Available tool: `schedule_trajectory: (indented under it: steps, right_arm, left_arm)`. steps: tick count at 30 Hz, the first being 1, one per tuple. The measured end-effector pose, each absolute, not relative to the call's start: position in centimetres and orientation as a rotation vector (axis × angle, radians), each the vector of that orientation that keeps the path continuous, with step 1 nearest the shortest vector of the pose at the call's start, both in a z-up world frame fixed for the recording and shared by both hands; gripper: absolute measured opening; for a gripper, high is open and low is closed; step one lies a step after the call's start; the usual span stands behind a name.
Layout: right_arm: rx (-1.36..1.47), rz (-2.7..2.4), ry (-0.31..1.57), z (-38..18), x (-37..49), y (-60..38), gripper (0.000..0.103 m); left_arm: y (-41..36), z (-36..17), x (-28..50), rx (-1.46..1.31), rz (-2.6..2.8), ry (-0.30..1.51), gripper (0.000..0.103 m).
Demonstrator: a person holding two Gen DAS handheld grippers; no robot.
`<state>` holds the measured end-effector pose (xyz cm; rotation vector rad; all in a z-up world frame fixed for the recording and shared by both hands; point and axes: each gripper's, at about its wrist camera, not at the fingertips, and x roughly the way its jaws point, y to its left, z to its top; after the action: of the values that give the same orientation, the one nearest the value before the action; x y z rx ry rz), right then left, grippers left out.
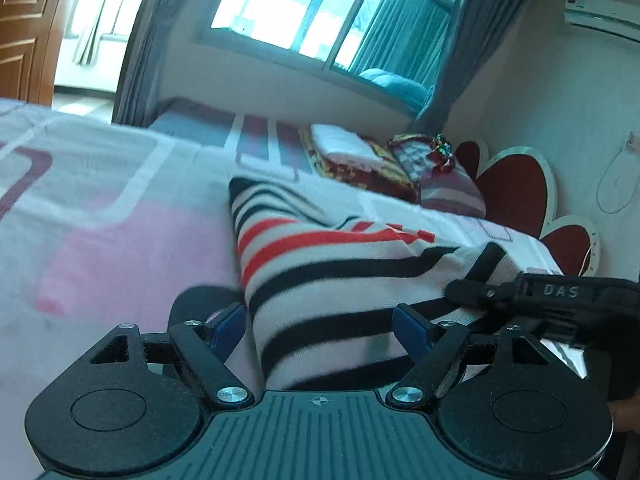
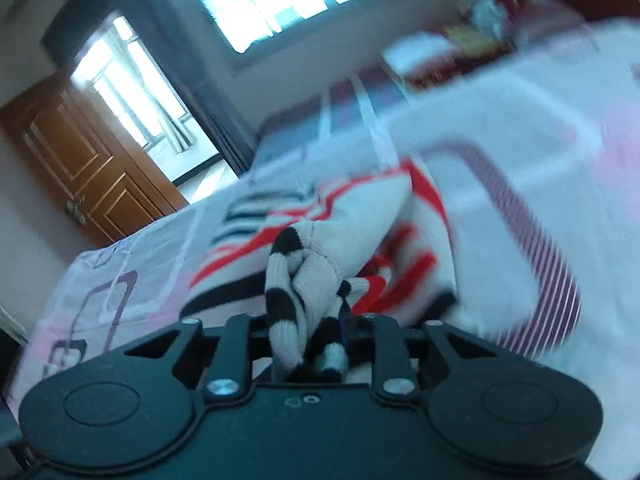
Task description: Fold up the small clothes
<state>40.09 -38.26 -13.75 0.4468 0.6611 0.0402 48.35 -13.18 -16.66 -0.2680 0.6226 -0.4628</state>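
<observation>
A small knitted garment [image 1: 340, 264] with white, black and red stripes lies on the bed. In the left wrist view my left gripper [image 1: 320, 330] is open, its blue-padded fingers [image 1: 230, 326] on either side of the garment's near end. My right gripper [image 1: 472, 292] reaches in from the right onto the garment's edge. In the right wrist view my right gripper [image 2: 310, 344] is shut on a bunched fold of the striped garment [image 2: 304, 276], lifted off the bed; the rest trails away behind it.
The bed [image 1: 100, 208] has a pink, white and purple patterned sheet. Folded blankets and pillows [image 1: 360, 156] are piled at the red headboard [image 1: 516, 184]. A window [image 1: 320, 8] with curtains lies beyond, and a wooden door [image 2: 84, 168] at the left.
</observation>
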Motion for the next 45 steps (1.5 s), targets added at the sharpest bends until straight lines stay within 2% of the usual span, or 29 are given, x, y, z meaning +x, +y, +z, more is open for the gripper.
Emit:
schedule_trajectory:
  steps: [6,9,11,12,19,25,30,33,36,38,40,45]
  right_arm:
    - [0.344,0.014,0.614,-11.7,39.6,-39.7,0.021]
    - [0.350,-0.042,0.670,-13.9,38.5,-41.1,0.021]
    - [0.340,-0.057,0.768,-16.8,39.0,-41.3,0.021]
    - [0.340,-0.056,0.753,-17.6,38.7,-41.3,0.020]
    - [0.257,-0.077,0.689,-14.1,37.3,-40.2,0.037]
    - [0.259,-0.053,0.569,-10.7,36.3,-39.2,0.037]
    - [0.214,-0.046,0.681,-13.8,37.0,-38.5,0.029]
    - [0.226,-0.091,0.771,-17.3,36.6,-40.2,0.009]
    - [0.248,-0.090,0.760,-17.2,36.5,-40.7,0.007]
    - [0.254,-0.078,0.771,-16.6,36.8,-40.9,0.011]
    - [0.284,-0.047,0.770,-15.5,36.7,-41.2,0.022]
    - [0.255,-0.018,0.683,-11.5,36.9,-40.5,0.027]
  left_arm:
    - [-15.1,-18.0,48.5,-0.231,-0.494,0.667,0.080]
    - [-16.0,-20.5,48.6,-0.220,-0.506,0.763,0.080]
    - [-15.9,-21.3,48.4,-0.240,-0.511,0.758,0.080]
    - [-15.9,-21.2,48.3,-0.235,-0.510,0.757,0.080]
    - [-15.3,-18.7,47.6,-0.237,-0.505,0.709,0.080]
    - [-15.8,-18.2,48.8,-0.223,-0.516,0.720,0.080]
    - [-16.2,-20.9,48.9,-0.239,-0.525,0.811,0.080]
    - [-16.7,-20.6,48.7,-0.201,-0.524,0.805,0.080]
    - [-16.1,-19.7,48.9,-0.241,-0.518,0.822,0.080]
    - [-15.3,-18.4,49.0,-0.259,-0.512,0.789,0.080]
    - [-14.8,-17.3,49.5,-0.269,-0.516,0.760,0.080]
    - [-15.3,-14.9,52.0,-0.292,-0.519,0.715,0.080]
